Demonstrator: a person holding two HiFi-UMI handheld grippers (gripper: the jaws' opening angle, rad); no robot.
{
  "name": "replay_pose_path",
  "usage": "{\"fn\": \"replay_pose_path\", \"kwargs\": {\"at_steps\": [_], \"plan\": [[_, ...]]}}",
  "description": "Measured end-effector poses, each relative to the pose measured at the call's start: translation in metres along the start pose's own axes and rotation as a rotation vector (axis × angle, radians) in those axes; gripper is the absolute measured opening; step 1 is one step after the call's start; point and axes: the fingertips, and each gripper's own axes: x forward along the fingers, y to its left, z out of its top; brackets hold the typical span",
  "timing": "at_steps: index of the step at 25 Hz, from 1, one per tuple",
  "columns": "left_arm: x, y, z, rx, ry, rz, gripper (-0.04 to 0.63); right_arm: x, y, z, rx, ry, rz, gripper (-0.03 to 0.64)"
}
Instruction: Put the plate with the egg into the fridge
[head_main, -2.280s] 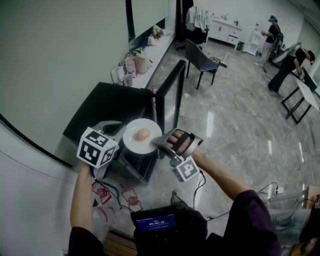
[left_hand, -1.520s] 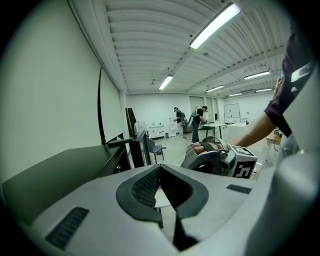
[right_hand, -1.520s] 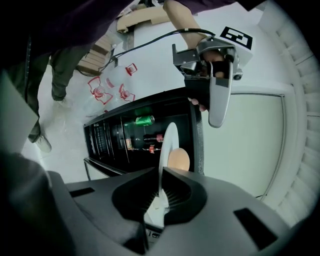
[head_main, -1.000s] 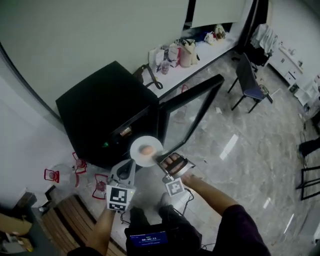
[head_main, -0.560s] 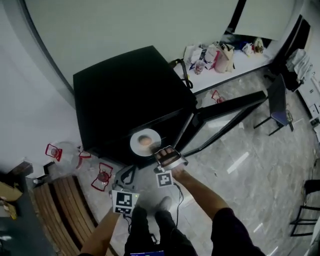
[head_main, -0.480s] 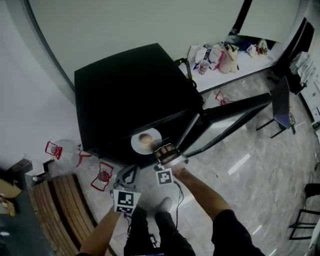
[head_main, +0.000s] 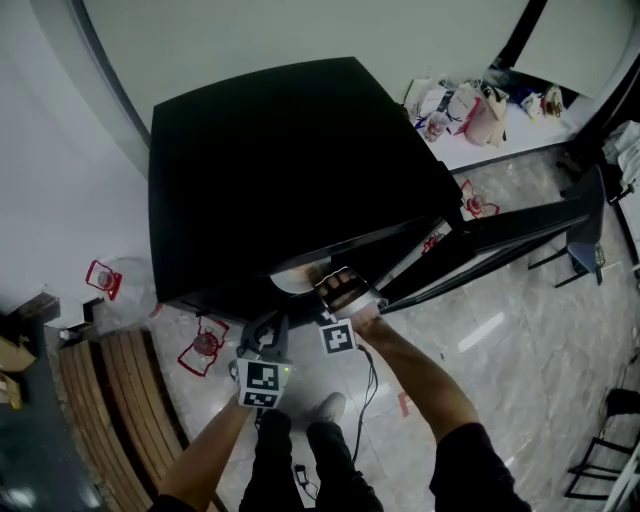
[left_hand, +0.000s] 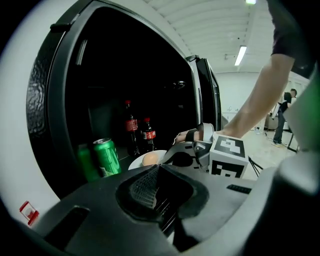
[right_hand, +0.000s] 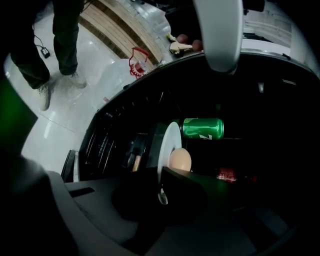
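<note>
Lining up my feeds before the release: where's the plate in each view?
Head view: plate at centre, half under the fridge's top edge.
Left gripper view: plate low centre, right of the green can.
Right gripper view: plate centre, edge-on, left of the green can.
Shared landmark: the green can, in both gripper views only.

fridge (head_main: 270, 170): black outside, dark within
plate (right_hand: 167, 142): white
egg (right_hand: 180, 160): pale tan
can (right_hand: 202, 128): bright green with a pale marking
bottles (left_hand: 131, 127): dark, with red caps and red labels
left tongs (left_hand: 156, 172): dark grey, pad cross-hatched; its cube white with black squares
right tongs (right_hand: 161, 187): dark grey to black; its cube white with black squares
floor (head_main: 500, 330): pale grey, marbled, glossy
wall (head_main: 300, 40): plain pale grey-green
slats (head_main: 100, 400): brown wood striped with dark gaps
sleeve (head_main: 490, 470): dark purple
</note>
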Motion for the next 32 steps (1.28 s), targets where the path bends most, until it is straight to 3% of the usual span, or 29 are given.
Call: {"fn": "replay_pose_path", "kwargs": {"at_steps": [6,11,17,20,22,25,29,32], "plan": [[0.019,0.006,-0.004,-0.012,0.012,0.013,0.009,0.003,-0.014,-0.01,-0.021,0.041,-0.021,0.023],[0.021,0.006,-0.002,-0.034,0.014,0.001,0.009,0.001,-0.042,-0.024,0.036,0.121,-0.047,0.041],[0.01,0.0,0.001,-0.034,0.034,-0.028,0.009,-0.001,-0.029,-0.029,0.115,0.17,0.195,0.144],[0.001,0.0,0.003,-0.025,0.039,-0.046,0.009,-0.002,-0.013,-0.032,0.215,0.187,0.356,0.211],[-0.005,0.001,0.005,-0.018,0.031,-0.057,0.009,-0.004,-0.013,-0.036,0.274,0.203,0.405,0.246],[-0.014,0.003,0.009,-0.022,0.022,-0.077,0.009,-0.017,-0.024,-0.035,0.398,0.173,0.354,0.249],[-0.027,0.0,0.026,-0.05,-0.006,-0.141,0.009,-0.07,-0.035,-0.018,0.827,0.018,0.215,0.243],[-0.036,-0.012,0.057,-0.072,-0.031,-0.205,0.009,-0.136,-0.038,-0.017,1.094,-0.068,-0.008,0.093]]}}
